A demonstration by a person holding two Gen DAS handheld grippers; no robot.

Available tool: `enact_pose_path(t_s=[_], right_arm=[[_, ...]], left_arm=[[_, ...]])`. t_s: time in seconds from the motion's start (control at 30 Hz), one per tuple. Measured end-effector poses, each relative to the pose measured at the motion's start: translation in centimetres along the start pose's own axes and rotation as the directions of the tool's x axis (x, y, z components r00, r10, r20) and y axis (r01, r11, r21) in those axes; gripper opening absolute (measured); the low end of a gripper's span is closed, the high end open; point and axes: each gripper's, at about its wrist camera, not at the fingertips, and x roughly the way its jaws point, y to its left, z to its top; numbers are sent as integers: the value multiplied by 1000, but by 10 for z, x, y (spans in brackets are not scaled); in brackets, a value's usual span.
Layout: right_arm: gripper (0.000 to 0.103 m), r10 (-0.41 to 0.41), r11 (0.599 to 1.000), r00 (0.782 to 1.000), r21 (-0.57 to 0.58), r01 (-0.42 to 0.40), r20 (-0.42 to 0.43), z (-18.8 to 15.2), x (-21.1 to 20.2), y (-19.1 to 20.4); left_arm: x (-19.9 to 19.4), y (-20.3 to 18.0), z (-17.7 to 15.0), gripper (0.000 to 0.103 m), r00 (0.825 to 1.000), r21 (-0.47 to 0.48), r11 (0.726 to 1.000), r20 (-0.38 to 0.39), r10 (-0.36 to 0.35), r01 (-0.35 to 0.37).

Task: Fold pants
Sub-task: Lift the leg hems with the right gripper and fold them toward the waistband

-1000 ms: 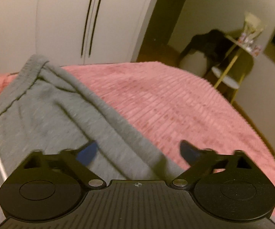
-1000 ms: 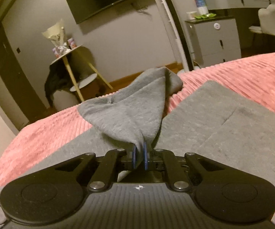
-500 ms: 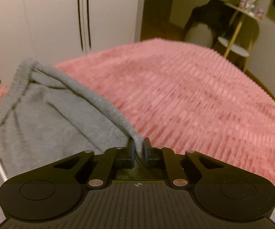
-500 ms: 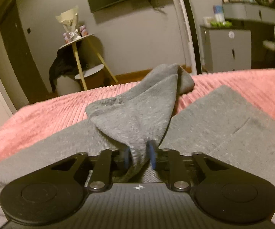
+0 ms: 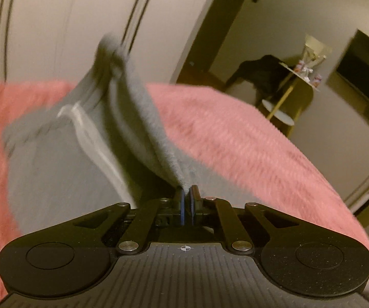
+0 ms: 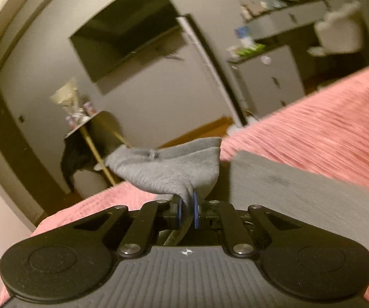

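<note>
Grey pants [image 5: 56, 169] lie on a pink bedspread [image 5: 235, 138]. The left gripper [image 5: 186, 200], jaws closed, pinches the waistband edge, lifted off the bed. The right gripper [image 6: 187, 205], nearly closed, pinches a raised leg cuff [image 6: 169, 169].

The right gripper [image 6: 187, 206] pinches a bunched fold of the grey pants [image 6: 169, 169], lifted above the pink ribbed bedspread [image 6: 325, 138]; more grey cloth lies flat to the right. Behind, a dark wall-mounted screen [image 6: 128, 30], a small side table [image 6: 87, 125] and grey drawers [image 6: 269, 82] appear blurred
</note>
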Motion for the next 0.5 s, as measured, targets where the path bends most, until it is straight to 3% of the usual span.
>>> enact_pose_path(t_s=[0.2,0.33,0.37,0.4,0.43,0.47,0.5], right_arm=[[3,-117,993,990,-4,117,-76,-17,-37,-45],[8,-114,994,986,-12,113,-119,-18,-41,-65],[8,-89,996,987,-1,89,-132,-19,-40,-66],[8,-43,998,987,30,49,-155,-18,-38,-67],[15,-9,998,984,60,20,-179,-20,-37,-70],[20,23,996,978,94,-3,-207,-21,-35,-72],[29,55,992,971,124,-27,-232,-23,-33,-74]], left_arm=[[-24,37,-38,1,996,-41,999,-92,-5,2],[-22,51,-32,3,997,-65,998,-76,22,-26],[-18,54,-25,10,998,-81,996,-60,21,-26],[-14,56,-17,33,999,-87,996,-45,26,-30],[-10,59,-9,42,999,-101,994,-28,38,-41],[-5,62,-2,61,999,-117,992,-5,42,-42],[-1,64,4,64,999,-121,992,11,42,-41]])
